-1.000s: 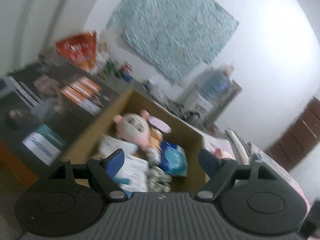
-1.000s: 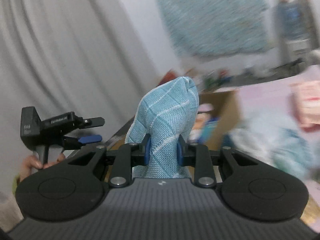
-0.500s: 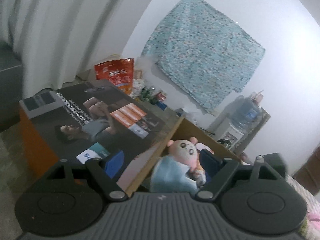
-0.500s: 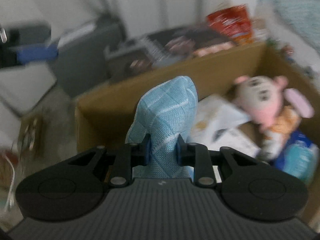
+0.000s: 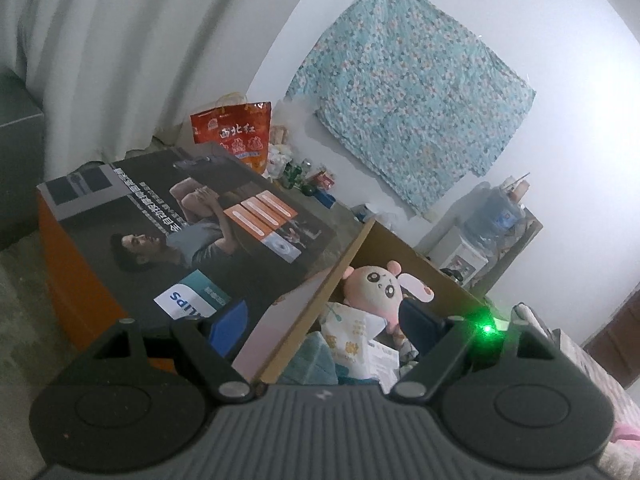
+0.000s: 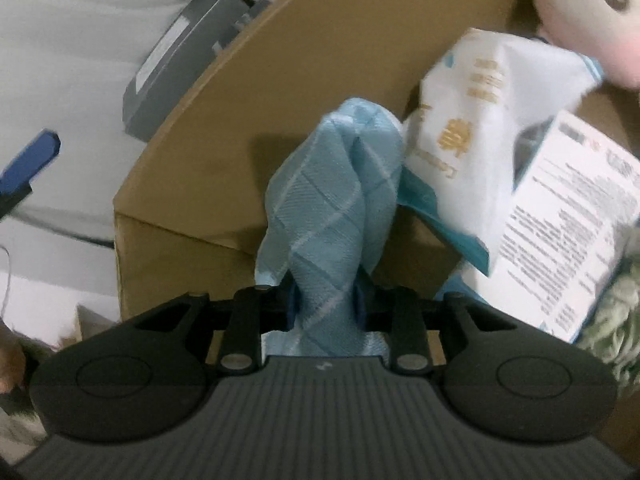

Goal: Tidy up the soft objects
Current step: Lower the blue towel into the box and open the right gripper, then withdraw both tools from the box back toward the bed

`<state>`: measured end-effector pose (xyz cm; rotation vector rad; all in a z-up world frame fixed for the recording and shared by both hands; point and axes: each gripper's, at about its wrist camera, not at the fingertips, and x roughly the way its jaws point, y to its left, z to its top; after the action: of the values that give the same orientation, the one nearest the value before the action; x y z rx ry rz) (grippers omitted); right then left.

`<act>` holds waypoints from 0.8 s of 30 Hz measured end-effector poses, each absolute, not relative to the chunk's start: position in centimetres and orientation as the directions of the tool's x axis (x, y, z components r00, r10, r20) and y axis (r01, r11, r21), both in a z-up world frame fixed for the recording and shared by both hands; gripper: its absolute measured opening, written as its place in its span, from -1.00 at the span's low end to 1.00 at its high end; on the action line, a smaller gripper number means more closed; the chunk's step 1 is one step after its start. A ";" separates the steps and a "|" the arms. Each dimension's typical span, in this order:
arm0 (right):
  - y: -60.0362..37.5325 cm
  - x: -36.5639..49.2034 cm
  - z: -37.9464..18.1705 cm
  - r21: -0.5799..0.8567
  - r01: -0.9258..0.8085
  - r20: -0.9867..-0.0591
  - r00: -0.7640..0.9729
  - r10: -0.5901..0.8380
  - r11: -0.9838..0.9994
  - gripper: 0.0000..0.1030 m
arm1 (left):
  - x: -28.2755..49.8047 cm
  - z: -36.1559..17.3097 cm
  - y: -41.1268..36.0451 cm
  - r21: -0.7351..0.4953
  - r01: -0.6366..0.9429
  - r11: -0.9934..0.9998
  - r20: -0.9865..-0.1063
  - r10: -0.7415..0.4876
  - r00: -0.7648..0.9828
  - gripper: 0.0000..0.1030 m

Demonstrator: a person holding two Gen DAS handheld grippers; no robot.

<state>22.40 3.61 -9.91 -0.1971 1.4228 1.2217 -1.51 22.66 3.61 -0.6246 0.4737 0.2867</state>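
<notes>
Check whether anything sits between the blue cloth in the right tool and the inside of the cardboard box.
Nothing visible blocks it. The blue checked cloth hangs between the right tool's pads, which have just been opening, already past the cardboard box's rim. A white tissue pack and a printed white box lie beside it on the right, not under it.
</notes>
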 end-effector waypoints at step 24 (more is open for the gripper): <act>-21.0 19.8 4.1 0.561 -0.621 -0.502 0.272 0.821 0.548 0.56 | -1.2 5.5 16.3 -0.376 -0.207 0.903 -0.488 -0.003 0.873 0.83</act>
<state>19.80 -21.03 4.09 0.2748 0.8469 0.9869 -1.22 16.30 5.53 -0.4348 0.5014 0.1104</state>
